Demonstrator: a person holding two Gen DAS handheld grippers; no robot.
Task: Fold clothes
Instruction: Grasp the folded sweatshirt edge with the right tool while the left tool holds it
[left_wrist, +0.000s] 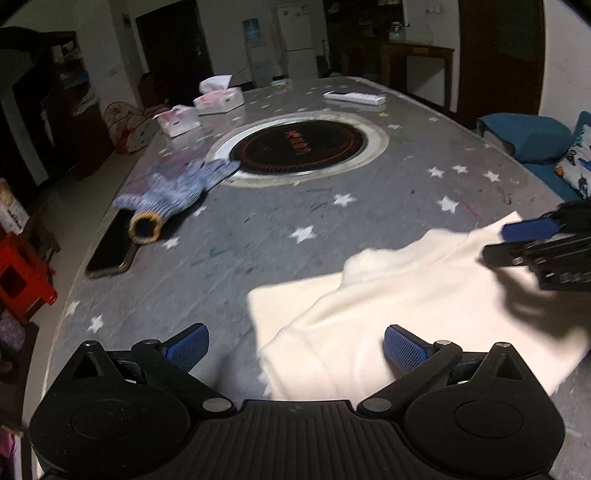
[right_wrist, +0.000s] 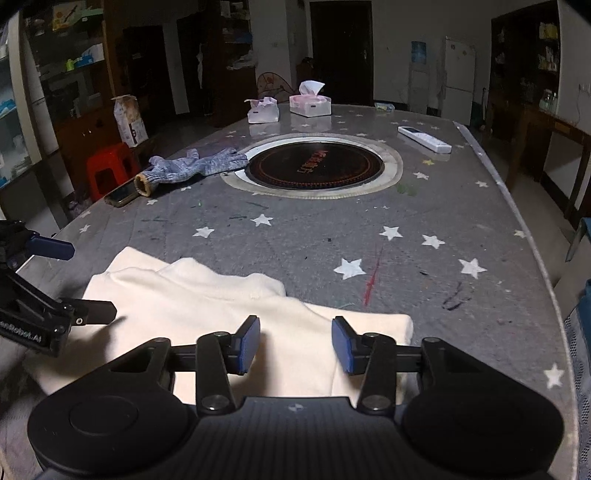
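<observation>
A cream-white garment lies folded into a thick, roughly rectangular pile on the grey star-patterned table, near its front edge; it also shows in the right wrist view. My left gripper is open and empty, its fingers wide apart over the garment's left edge. My right gripper is open and empty above the garment's right part. Each gripper shows in the other's view, the right one open over the garment's far corner, the left one open at the garment's left side.
A blue knit glove and a phone lie at the table's left. A round inset cooktop sits mid-table. Tissue packs and a white remote lie at the back. A red stool stands left of the table.
</observation>
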